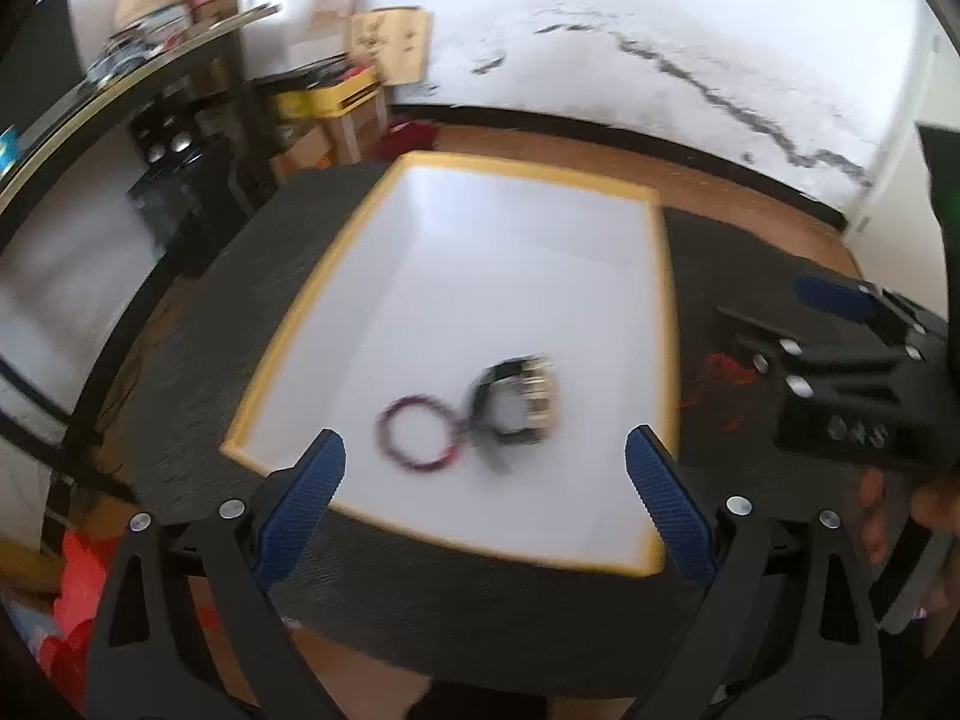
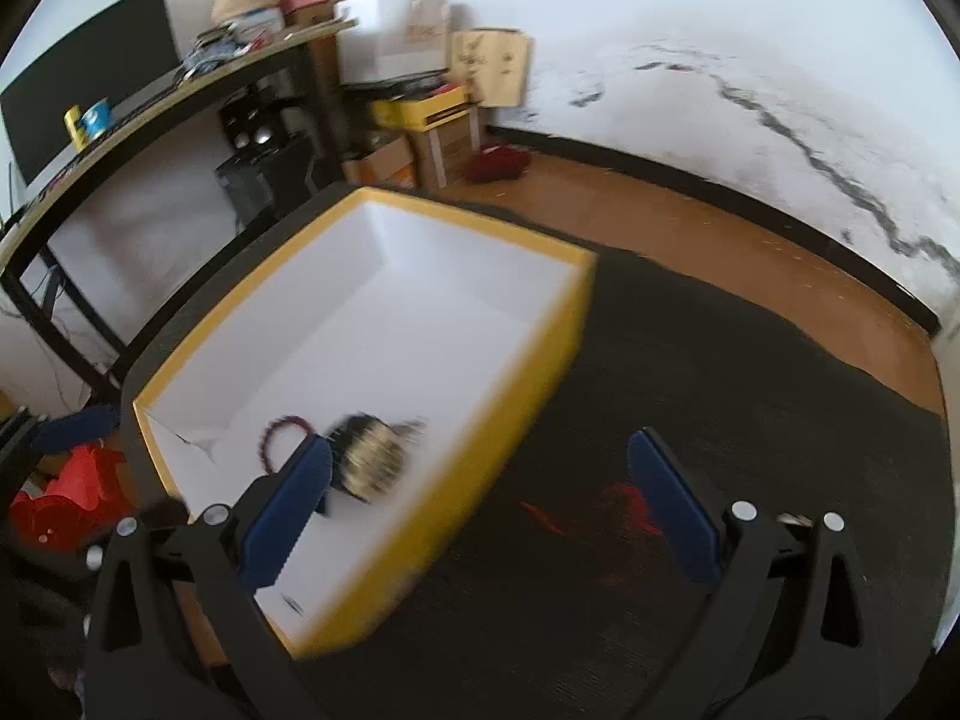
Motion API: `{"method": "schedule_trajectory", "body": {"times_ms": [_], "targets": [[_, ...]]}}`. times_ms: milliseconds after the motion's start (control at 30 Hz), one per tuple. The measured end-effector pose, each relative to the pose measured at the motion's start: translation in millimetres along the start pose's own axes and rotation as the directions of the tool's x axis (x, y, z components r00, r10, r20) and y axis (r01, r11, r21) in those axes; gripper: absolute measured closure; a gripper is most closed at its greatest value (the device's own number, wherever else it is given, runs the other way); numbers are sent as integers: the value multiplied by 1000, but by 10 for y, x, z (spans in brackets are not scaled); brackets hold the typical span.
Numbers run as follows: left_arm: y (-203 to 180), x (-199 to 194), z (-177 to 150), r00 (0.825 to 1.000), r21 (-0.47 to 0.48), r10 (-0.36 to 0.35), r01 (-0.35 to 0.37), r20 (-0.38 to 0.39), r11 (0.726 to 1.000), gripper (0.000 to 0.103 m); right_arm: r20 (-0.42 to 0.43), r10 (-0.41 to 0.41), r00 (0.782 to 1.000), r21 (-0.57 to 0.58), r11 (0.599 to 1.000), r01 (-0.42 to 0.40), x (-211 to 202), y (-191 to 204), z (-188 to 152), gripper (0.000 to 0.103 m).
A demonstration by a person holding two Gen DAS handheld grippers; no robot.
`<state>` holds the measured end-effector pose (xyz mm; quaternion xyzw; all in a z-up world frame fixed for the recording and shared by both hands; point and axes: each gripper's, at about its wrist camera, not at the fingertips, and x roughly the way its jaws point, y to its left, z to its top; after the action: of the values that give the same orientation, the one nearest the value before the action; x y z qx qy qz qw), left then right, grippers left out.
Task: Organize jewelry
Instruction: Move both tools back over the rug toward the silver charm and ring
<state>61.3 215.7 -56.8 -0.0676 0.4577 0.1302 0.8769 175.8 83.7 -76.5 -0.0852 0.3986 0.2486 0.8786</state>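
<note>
Inside the yellow-rimmed box [image 1: 659, 276] lie two pieces: one dark red bead bracelet [image 1: 415, 433] and one black-and-gold piece [image 1: 521, 399], touching near the front wall. A third, red stringy item [image 2: 606, 510] sits outside on the dark mat [image 2: 750, 396], just beside the box's right wall. Both the left gripper [image 1: 486, 480] and the right gripper [image 2: 480, 498] are spread wide, holding nothing. Most of the white box floor stays bare.

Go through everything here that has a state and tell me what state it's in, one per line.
Left gripper: open, empty.
Right gripper: open, empty.
Yellow box: lid off, holding two pieces.
Beaded bracelet: lying flat in box.
Watch: in box, beside bracelet.
Red string piece: outside box, on dark mat.
</note>
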Motion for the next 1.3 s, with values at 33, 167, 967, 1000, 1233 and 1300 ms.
{"method": "schedule_trajectory", "body": {"times_ms": [33,167,967,1000,1233,1300], "targets": [[-98,2,19,1000,11,-13,13,5,1000,11,6,-17,1000,10,1000,17,-94,-118,-60,7],[-628,55,50,997,66,-77,77,13,995,11,28,-96,995,76,993,94,-494,-728,-391,7],[-2995,1299,-110,966,317,-249,256,-64,913,11,-133,-329,935,383,853,355,-1012,-2881,-1875,7],[-3018,1335,-101,967,322,-245,253,-64,912,11,-139,-328,935,382,853,356,-1003,-2888,-1875,7],[-3238,1628,-98,964,371,-259,263,-63,891,11,-169,-314,934,385,852,356,-852,-2924,-1881,7],[-3288,1733,-100,958,359,-274,287,-88,888,11,-173,-307,936,392,850,352,-816,-2934,-1873,7]]}}
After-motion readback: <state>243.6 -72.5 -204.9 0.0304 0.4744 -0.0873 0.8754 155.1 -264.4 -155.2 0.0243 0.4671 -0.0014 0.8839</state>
